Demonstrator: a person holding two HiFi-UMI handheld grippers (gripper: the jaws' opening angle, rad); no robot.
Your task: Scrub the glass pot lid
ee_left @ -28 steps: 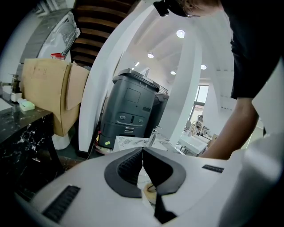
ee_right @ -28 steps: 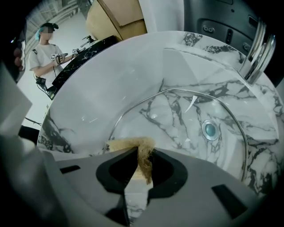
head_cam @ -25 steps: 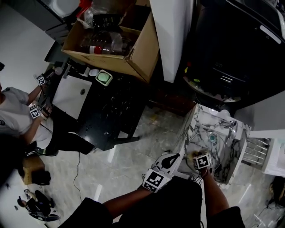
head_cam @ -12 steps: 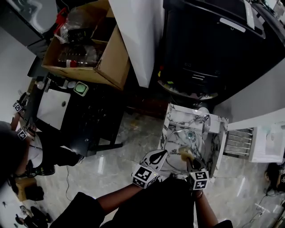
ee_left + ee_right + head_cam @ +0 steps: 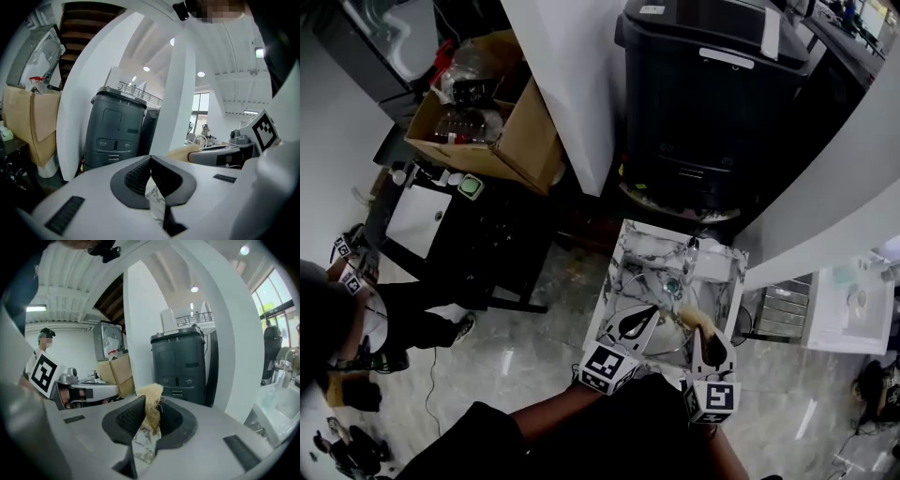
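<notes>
In the head view a marble-patterned sink lies just ahead of both grippers. A thin curved rim inside it looks like the glass lid, but it is too faint to be sure. My left gripper reaches over the sink's near left part. Its jaws meet at the tips with nothing seen between them. My right gripper is beside it on the right, shut on a tan fibrous scrubber. The scrubber sticks up from between the jaws.
A black bin stands behind the sink, with a white column to its left. Further left are an open cardboard box and a dark table. Another person sits at far left. A white rack is on the right.
The head view has swung, so the sink now sits near the middle of the frame. The right gripper has drawn back toward me, still holding the scrubber. The left gripper stays shut.
</notes>
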